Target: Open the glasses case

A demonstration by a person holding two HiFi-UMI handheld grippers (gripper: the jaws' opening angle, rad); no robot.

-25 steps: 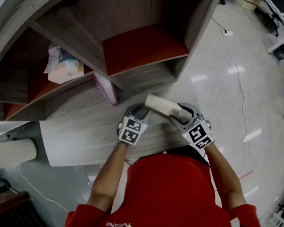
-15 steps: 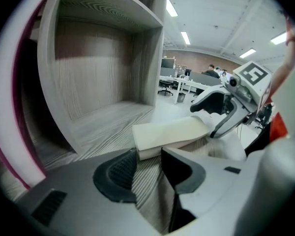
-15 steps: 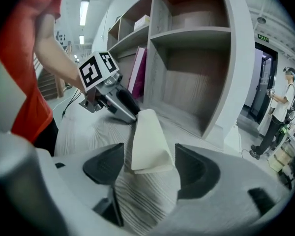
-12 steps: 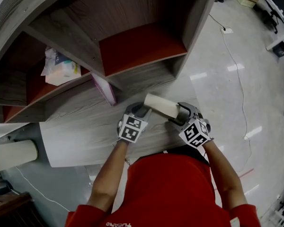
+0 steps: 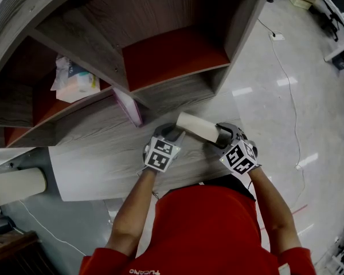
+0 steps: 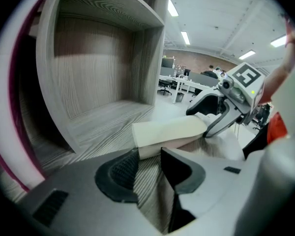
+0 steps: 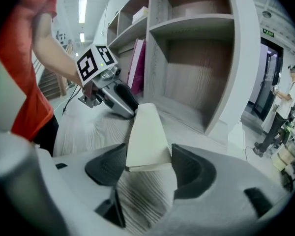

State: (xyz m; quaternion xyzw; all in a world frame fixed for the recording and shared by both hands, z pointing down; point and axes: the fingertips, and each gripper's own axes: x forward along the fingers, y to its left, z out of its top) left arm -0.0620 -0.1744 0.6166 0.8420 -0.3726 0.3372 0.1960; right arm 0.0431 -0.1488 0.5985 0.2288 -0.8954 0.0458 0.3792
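Note:
The cream glasses case (image 5: 198, 128) lies shut on the wood-grain table (image 5: 97, 165) between my two grippers. My left gripper (image 5: 171, 135) has its fingertips at the case's left end (image 6: 167, 131). Its jaws stand narrowly apart with table grain showing between them, and I cannot tell whether they press on the case. My right gripper (image 5: 221, 136) straddles the case's right end (image 7: 146, 141). Its jaws are closing, with the case between them and a thin gap at each pad. Each gripper shows in the other's view, the left gripper (image 7: 119, 98) and the right gripper (image 6: 221, 114).
A shelf unit with red-backed compartments (image 5: 172, 56) rises just behind the case. A pink flat item (image 5: 129, 107) leans at its foot, and a packet (image 5: 74, 79) lies on a shelf. A cream roll (image 5: 17, 185) sits far left. A person (image 7: 284, 104) stands by a doorway.
My right gripper has sunk a little toward the table at the case's right end and rolled slightly. The left gripper and the case have stayed put.

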